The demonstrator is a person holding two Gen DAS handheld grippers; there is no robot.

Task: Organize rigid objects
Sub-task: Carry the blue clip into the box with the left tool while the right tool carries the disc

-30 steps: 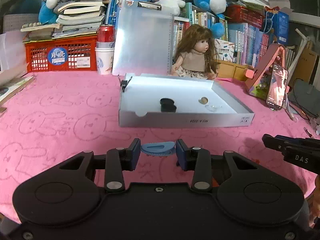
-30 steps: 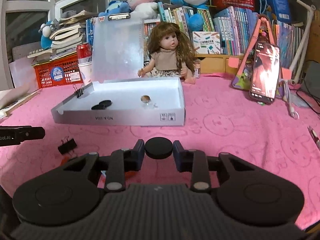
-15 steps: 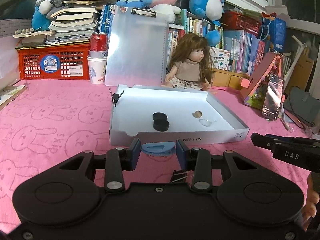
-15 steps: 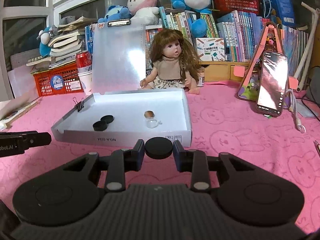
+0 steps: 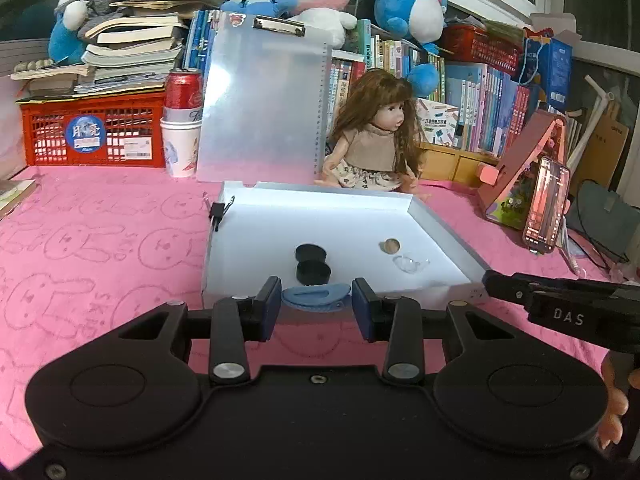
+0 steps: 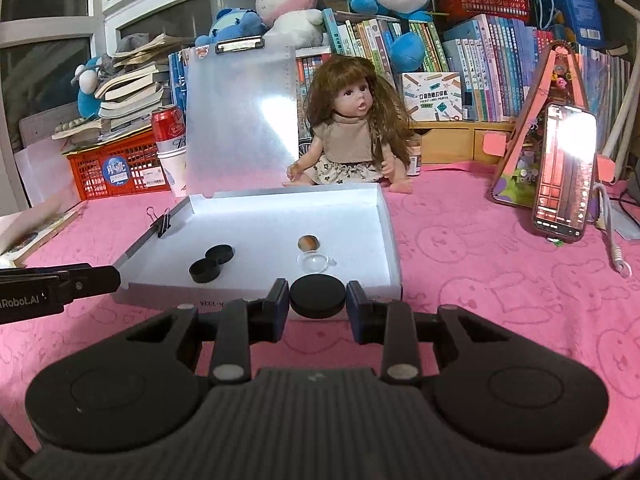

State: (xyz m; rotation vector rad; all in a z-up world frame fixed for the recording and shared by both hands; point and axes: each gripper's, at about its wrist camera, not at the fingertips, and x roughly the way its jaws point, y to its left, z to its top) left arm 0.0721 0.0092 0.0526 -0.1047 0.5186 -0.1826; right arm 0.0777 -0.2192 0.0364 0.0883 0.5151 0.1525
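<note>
Pads of the left tool (image 5: 315, 303) clench a flat blue clip (image 5: 315, 298) by its two ends, so it hangs level between them and should drop flat when let go. The right tool (image 6: 318, 300) is likewise clamped, its pads pressing opposite edges of a black disc (image 6: 317, 295), a grip across the width that suits a round, hard piece. Both tools point down and forward at the near wall of the white tray (image 6: 256, 294), each load poised just short of that wall, which I judge to be the carry-in step of the sorting. Inside the tray, two black caps (image 6: 211, 262) lie touching on the left, while a cork (image 6: 308, 243) and a small glass vial (image 6: 315, 262) lie together nearer the right; like seems grouped with like, so the disc probably belongs by the caps. A binder clip (image 6: 162, 221) grips the tray's left wall. The tray sits on the pink-covered bench (image 6: 480, 280), with a clipboard (image 6: 240, 120) standing and a doll (image 6: 352, 140) sitting behind it, clear of the work.
</note>
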